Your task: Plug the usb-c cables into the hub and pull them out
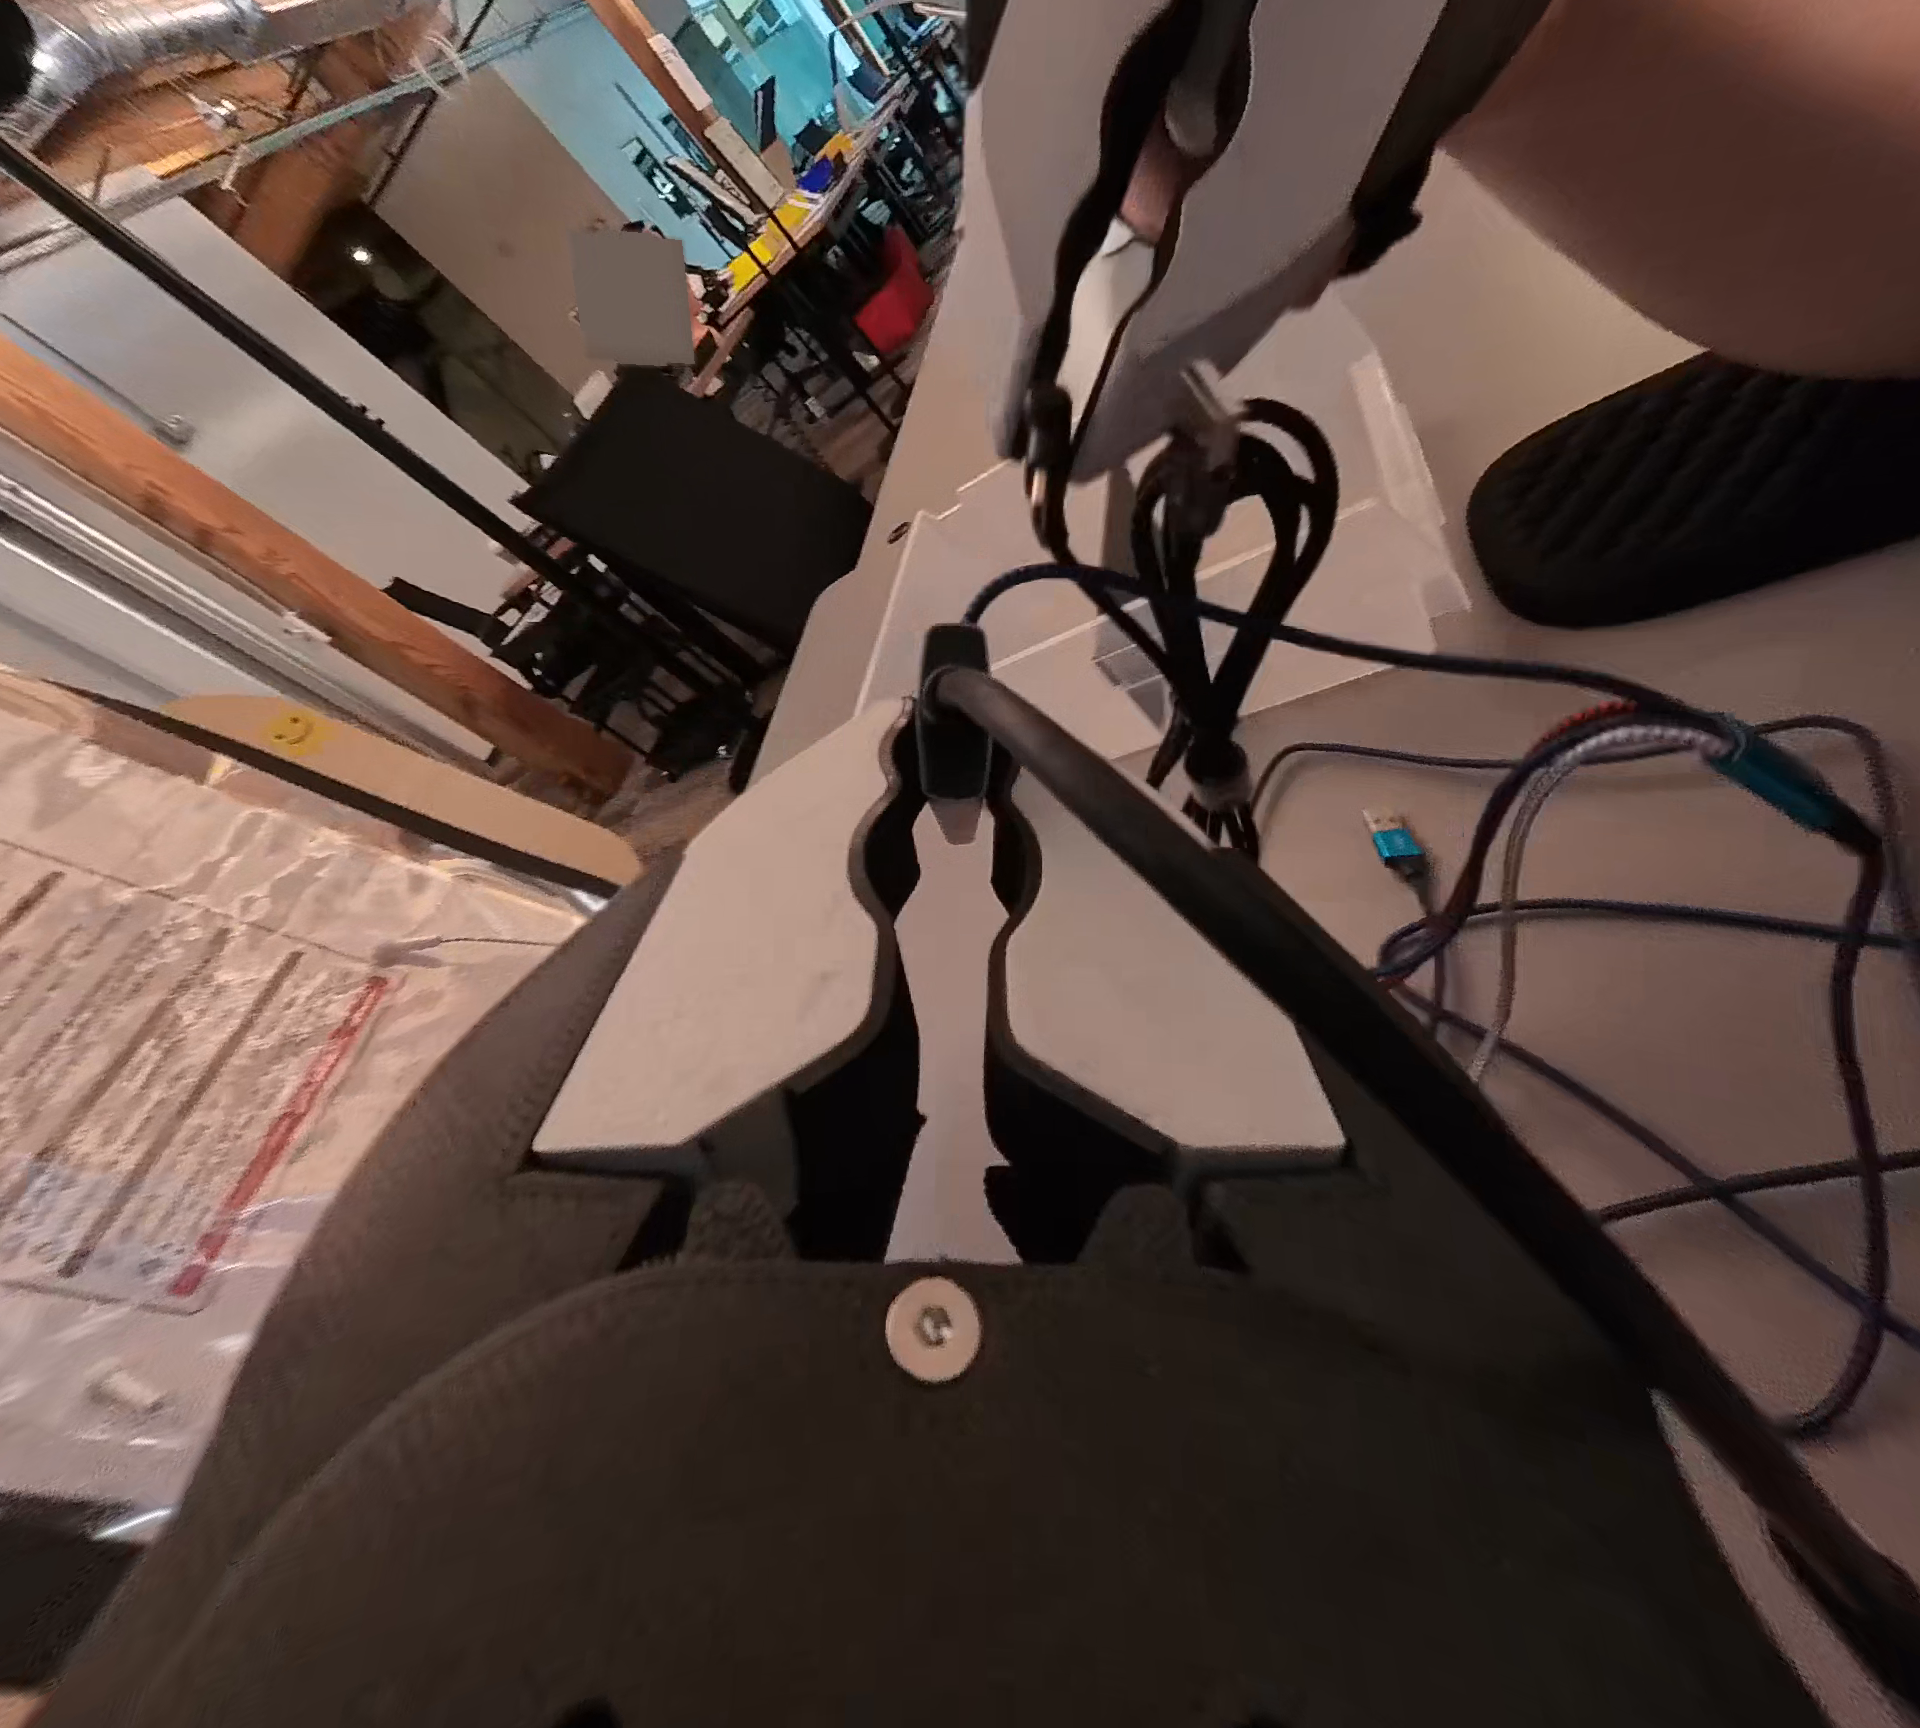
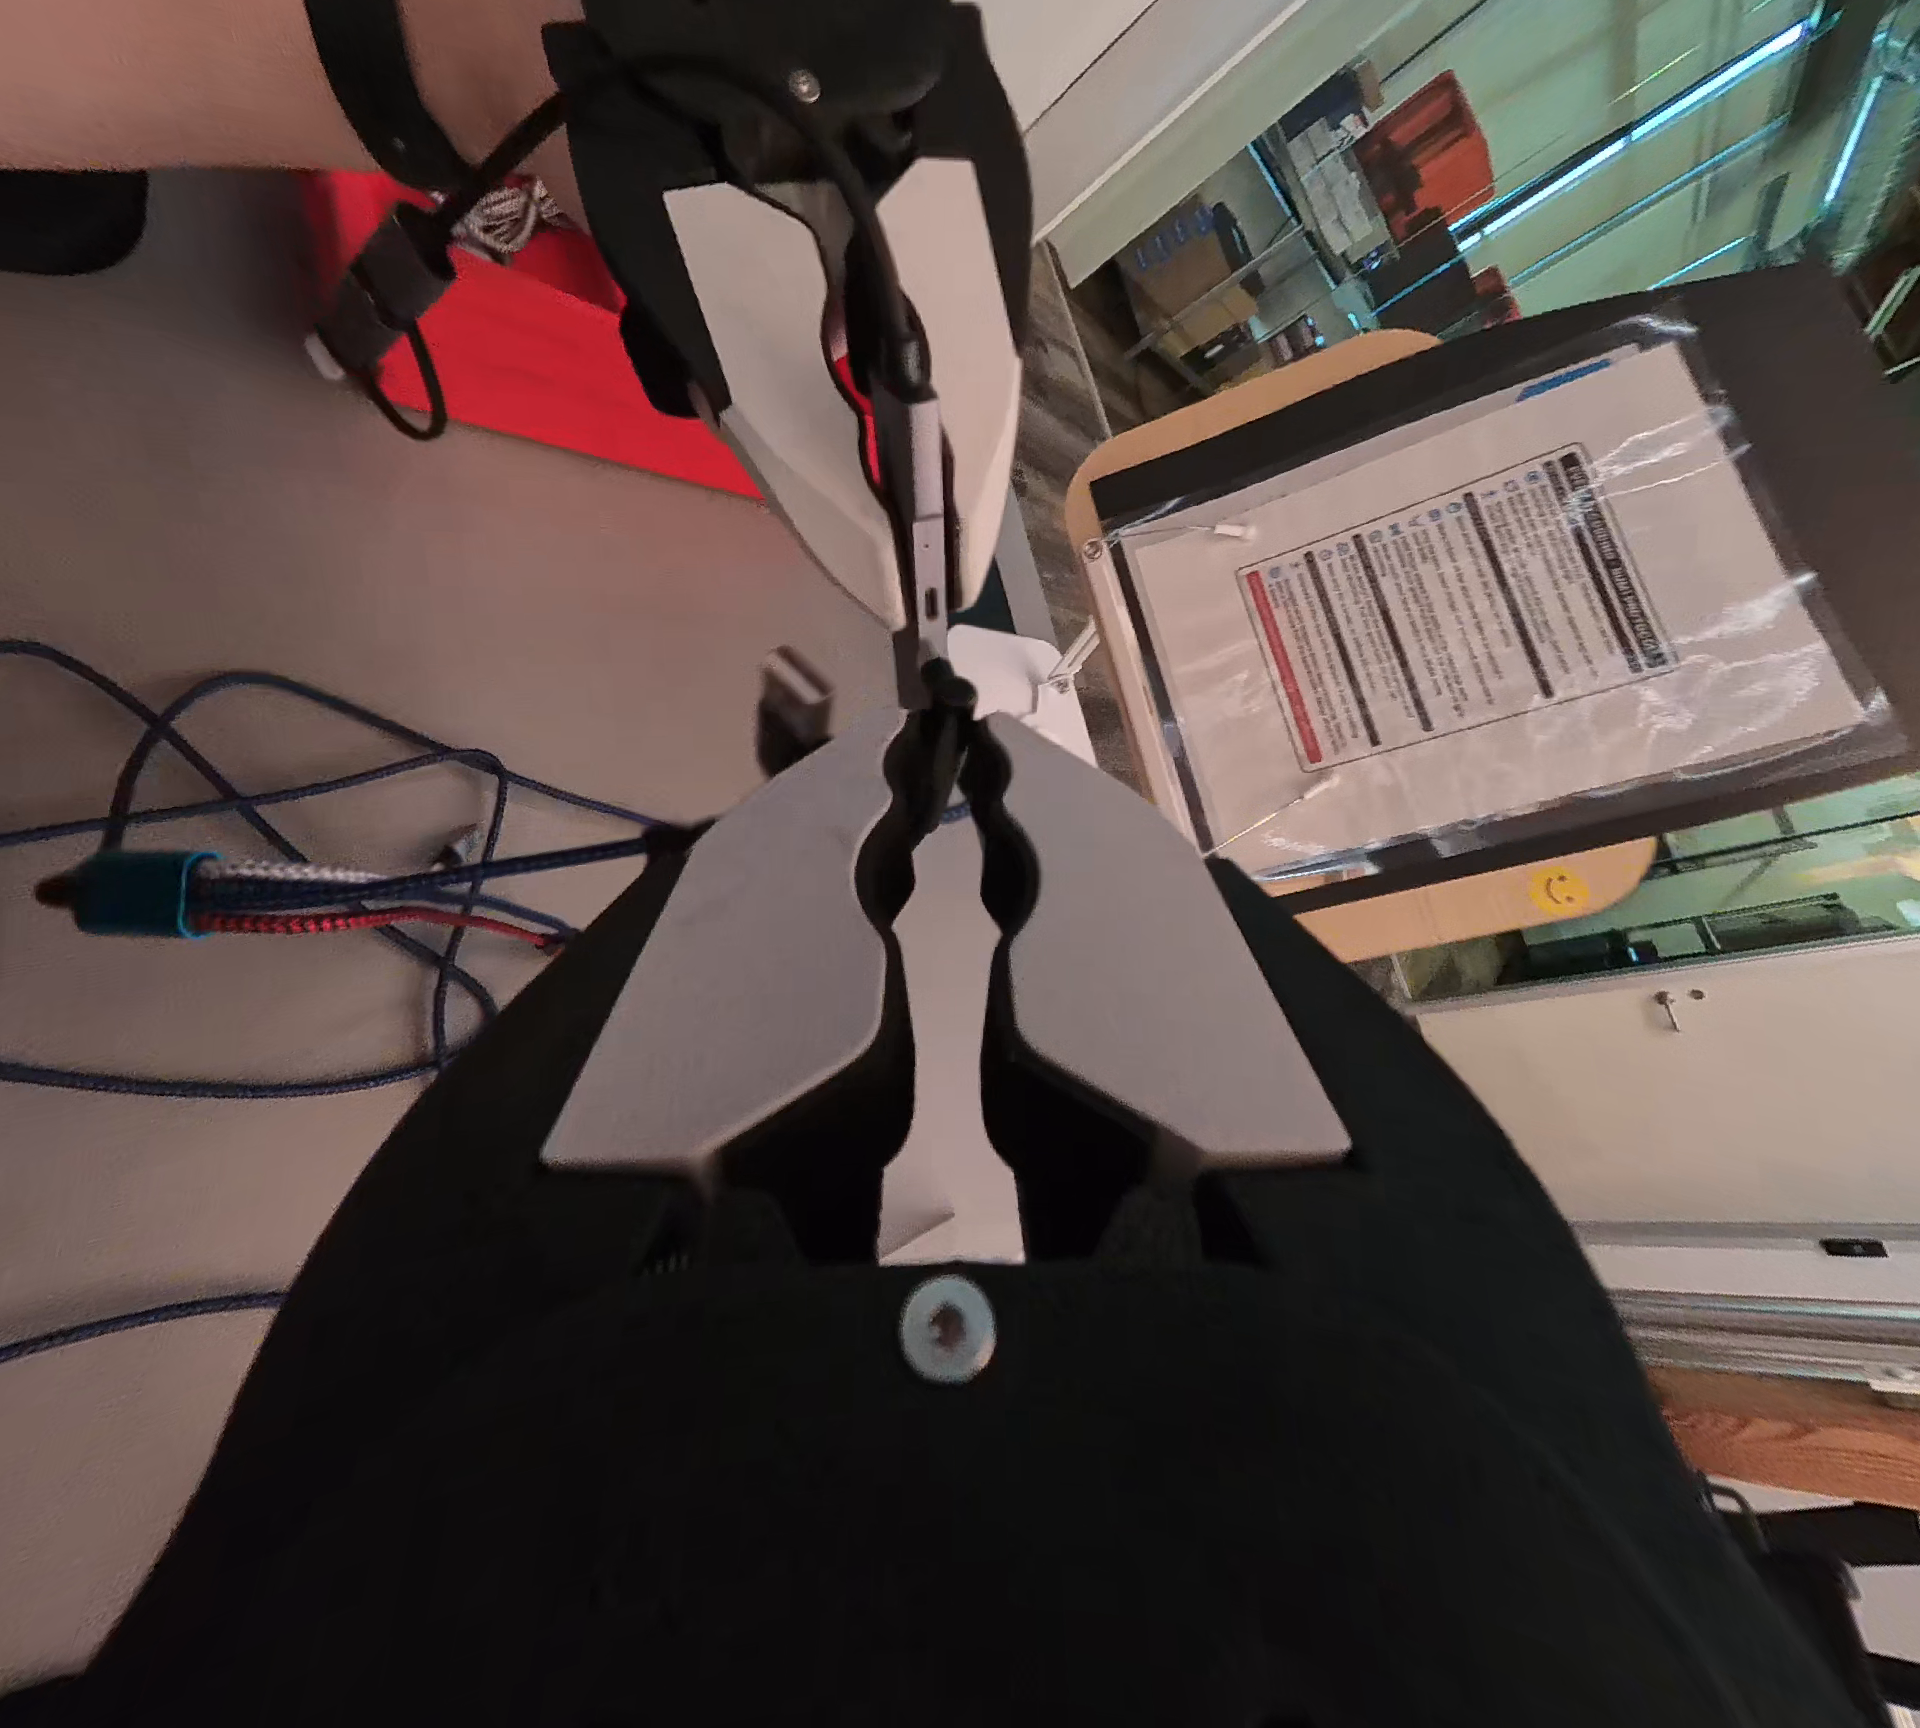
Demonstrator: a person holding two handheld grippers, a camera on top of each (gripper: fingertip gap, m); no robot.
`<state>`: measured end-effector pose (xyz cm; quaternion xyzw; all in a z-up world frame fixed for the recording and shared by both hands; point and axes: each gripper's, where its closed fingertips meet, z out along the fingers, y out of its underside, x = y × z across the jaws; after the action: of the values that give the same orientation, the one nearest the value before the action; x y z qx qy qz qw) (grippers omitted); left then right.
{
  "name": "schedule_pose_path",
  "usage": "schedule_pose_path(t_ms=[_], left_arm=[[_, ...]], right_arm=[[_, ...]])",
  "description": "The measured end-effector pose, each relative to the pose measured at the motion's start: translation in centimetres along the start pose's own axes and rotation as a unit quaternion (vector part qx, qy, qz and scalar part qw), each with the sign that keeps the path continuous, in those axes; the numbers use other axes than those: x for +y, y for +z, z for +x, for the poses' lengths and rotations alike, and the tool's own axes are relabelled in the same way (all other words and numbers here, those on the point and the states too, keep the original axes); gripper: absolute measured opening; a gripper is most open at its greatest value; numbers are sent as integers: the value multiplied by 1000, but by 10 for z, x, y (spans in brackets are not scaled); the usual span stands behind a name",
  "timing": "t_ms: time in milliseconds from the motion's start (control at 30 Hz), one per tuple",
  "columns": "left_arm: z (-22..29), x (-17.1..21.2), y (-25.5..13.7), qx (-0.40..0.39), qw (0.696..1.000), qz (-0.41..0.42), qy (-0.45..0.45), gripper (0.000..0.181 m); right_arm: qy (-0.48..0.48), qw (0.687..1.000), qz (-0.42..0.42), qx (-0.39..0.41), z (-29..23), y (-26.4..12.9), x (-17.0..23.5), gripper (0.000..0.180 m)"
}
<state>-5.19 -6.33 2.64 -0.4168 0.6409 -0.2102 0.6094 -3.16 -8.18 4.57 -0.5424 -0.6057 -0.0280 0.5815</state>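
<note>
Holding the hub [image 2: 928, 525] in my left gripper [image 2: 925, 629], I see it in the right wrist view as a thin grey bar pinched between the 2 white fingers, with its end port just past the fingertips. The jaws are nearly closed on it. In the left wrist view, the same gripper [image 1: 951, 779] clamps a black end piece of the hub [image 1: 951, 722], and a thick black lead [image 1: 1195, 857] bends away from the hub toward the lower right.

My right gripper [image 2: 940, 748] is nearly closed on a black usb-c cable plug [image 2: 943, 691]. The plug tip is touching the end of the hub, or is just at it; I cannot tell if it is seated inside the port. In the left wrist view, the right gripper [image 1: 1117, 442] is above the hub, and a looped bundle of black cable [image 1: 1226, 556] hangs from it.

Beside the hub, on the grey worktop [image 1: 1662, 743], lies a tangle of braided cables [image 1: 1621, 733] in blue, grey and red, joined by a teal sleeve [image 1: 1777, 779]. A loose teal plug [image 1: 1397, 847] lies near them. A red box [image 2: 520, 348] stands on the worktop behind the hub. A printed sheet under clear plastic [image 2: 1455, 598] is on the other side of the hub, off the worktop.
</note>
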Motion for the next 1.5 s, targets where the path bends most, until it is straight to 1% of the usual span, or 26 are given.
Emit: schedule_pose_path(t_ms=[100, 200, 400, 433, 467, 500, 633, 767, 833, 933, 1033, 1100, 1167, 1233, 1400, 1500], left_arm=[[4, 4, 5, 15, 1000, -16, -18, 9], [10, 4, 10, 34, 998, -16, -41, 10], [21, 4, 14, 85, 992, -28, -91, 10], [23, 4, 14, 94, 990, -28, -102, 9], [24, 3, 14, 102, 988, -28, -114, 14], [25, 2, 14, 109, 986, -25, -126, 9], [26, 0, 12, 136, 975, -5, -176, 10], [31, -4, 11, 182, 957, 24, -222, 9], [35, -7, 9, 204, 951, 37, -231, 9], [38, -12, 5, 220, 947, 53, -229, 10], [40, -24, -3, 246, 933, 88, -246, 9], [40, -30, -5, 259, 925, 106, -258, 9], [41, -31, -3, 263, 920, 107, -270, 9], [42, -27, 2, 259, 922, 95, -273, 10], [38, -20, 8, 227, 936, 68, -261, 10], [32, -19, 9, 199, 947, 55, -246, 9]], right_arm=[[-3, 1000, -22, -3, -2, 7, 8, 8], [16, 1000, -22, -10, -2, 10, 12, 8], [40, 997, -24, -54, -10, 13, 20, 8], [49, 997, -18, -64, -11, 13, 20, 8], [60, 995, -10, -75, -13, 13, 19, 8], [71, 994, -2, -88, -14, 13, 19, 8], [119, 983, 51, -131, -14, 10, 16, 8], [132, 974, 98, -158, -12, 0, 13, 8], [118, 974, 110, -162, -11, -6, 15, 8], [116, 976, 99, -153, -5, -11, 26, 8], [70, 980, 118, -144, -5, -14, 30, 8], [47, 977, 151, -144, -9, -15, 22, 8], [48, 974, 170, -143, -10, -13, 14, 8], [51, 972, 177, -147, -14, -11, 7, 8], [96, 966, 163, -178, -21, -3, 0, 8], [128, 965, 134, -185, -22, 3, 4, 8]])
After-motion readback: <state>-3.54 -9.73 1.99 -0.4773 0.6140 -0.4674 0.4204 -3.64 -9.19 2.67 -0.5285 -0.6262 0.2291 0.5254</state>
